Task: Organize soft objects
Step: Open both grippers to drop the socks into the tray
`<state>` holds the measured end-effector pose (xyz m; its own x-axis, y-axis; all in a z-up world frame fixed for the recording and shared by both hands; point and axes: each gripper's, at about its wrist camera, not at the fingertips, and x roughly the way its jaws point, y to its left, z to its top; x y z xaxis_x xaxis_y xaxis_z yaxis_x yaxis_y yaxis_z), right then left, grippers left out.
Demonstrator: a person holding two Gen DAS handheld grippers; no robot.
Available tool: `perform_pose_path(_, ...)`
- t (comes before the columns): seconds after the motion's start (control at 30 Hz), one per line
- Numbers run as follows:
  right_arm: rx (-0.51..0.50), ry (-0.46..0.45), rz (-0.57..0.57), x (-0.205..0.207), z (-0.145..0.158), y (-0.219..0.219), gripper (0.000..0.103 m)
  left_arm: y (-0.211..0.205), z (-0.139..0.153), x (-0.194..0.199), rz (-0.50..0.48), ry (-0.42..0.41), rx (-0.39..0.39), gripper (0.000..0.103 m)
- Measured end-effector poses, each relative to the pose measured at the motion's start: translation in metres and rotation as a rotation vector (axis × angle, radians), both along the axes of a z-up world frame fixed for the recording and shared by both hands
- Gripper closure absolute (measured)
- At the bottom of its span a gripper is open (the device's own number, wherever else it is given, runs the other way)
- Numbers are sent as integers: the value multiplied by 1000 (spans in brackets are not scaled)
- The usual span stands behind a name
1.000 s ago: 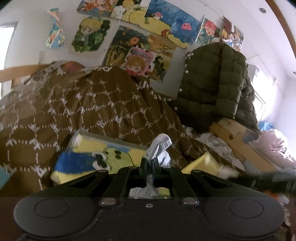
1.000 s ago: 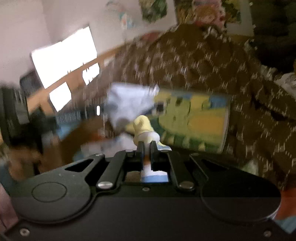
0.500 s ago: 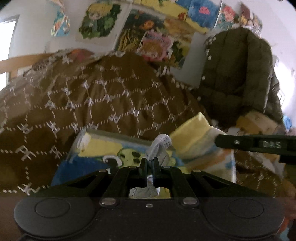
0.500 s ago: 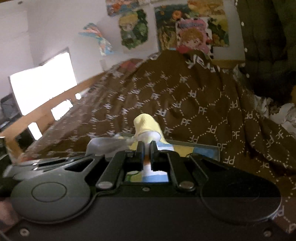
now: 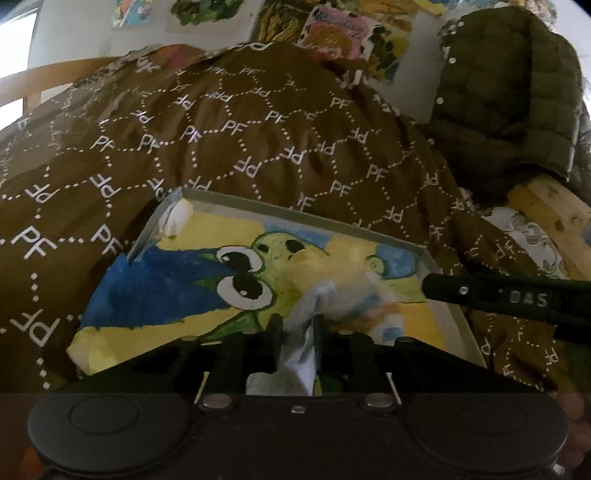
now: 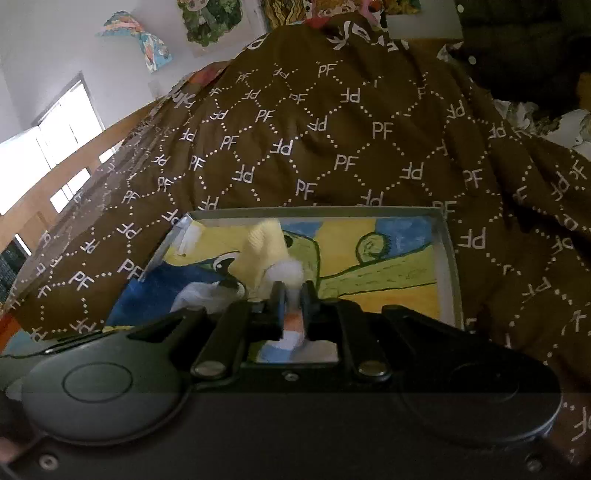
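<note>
My left gripper (image 5: 298, 325) is shut on a white-grey sock (image 5: 303, 354) and holds it low over a shallow painted box (image 5: 155, 288) that lies on the brown quilt. My right gripper (image 6: 291, 295) is shut on a yellow, white and orange sock (image 6: 264, 245) above the same box (image 6: 406, 266). The white sock also shows at the left in the right wrist view (image 6: 207, 293). The right gripper's black body enters the left wrist view from the right (image 5: 517, 295). The two socks hang close together over the box's middle.
A brown quilt with white PF marks (image 5: 240, 140) is heaped behind and around the box. A dark green padded jacket (image 5: 509, 85) hangs at the back right over a wooden frame (image 5: 550, 210). Paintings cover the wall (image 5: 343, 29). A window (image 6: 48, 147) is at left.
Both grippers have dropped closer to the painted box with their socks still held. The box now fills more of both views. The right gripper has come in beside the left.
</note>
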<state>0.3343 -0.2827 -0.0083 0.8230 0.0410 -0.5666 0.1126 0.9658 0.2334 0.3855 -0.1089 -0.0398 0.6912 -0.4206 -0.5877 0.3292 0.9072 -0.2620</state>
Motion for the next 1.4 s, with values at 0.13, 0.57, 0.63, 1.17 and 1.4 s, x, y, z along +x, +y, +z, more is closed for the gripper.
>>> perform_pose_path(0.13, -17, -6, 3, -4, 6, -7, 90, 5, 13, -8, 37, -9, 16, 67)
perform_pose_path(0.57, -50, -252, 43, -108, 110, -14, 22, 35, 130, -111, 137, -312, -10, 1)
perform_pose_path(0.63, -59, -304, 47, -130, 126, -12, 13, 39, 150, -134, 143, -367, -21, 1)
perform_pose_path(1.17, -184, -507, 27, -290, 179, 20, 0, 69, 201, -280, 163, -498, -40, 1)
perform_pose_path(1.4, -260, -474, 28, -337, 159, 40, 0, 83, 174, -320, 155, -480, 17, 1)
